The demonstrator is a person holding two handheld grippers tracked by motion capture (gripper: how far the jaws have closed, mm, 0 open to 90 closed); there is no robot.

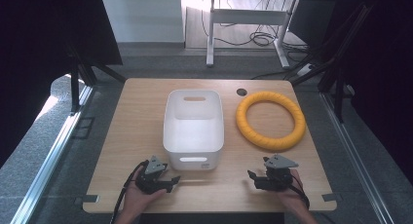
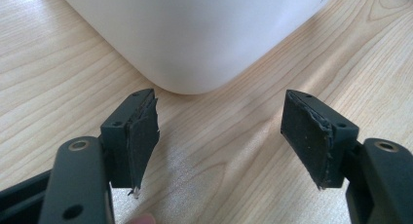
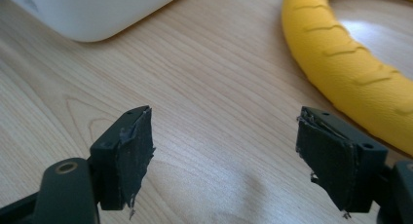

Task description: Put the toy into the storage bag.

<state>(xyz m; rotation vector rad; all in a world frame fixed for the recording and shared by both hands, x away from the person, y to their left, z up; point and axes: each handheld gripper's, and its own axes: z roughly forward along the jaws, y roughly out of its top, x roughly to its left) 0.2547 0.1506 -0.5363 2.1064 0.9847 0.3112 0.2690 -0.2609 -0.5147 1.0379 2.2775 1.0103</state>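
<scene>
With both sets of jaws spread wide and empty, the right gripper [image 1: 256, 177] should reach toward one o'clock for the ribbed yellow foam ring [image 1: 271, 120], lying right of the white plastic bin [image 1: 193, 128], while the left gripper [image 1: 171, 181] waits.

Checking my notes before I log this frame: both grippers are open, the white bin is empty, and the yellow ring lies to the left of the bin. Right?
Not quite. The yellow ring lies to the right of the white bin, not the left, as the high view shows. The rest holds: the bin is empty, and the left gripper and right gripper both have their jaws wide apart.
</scene>
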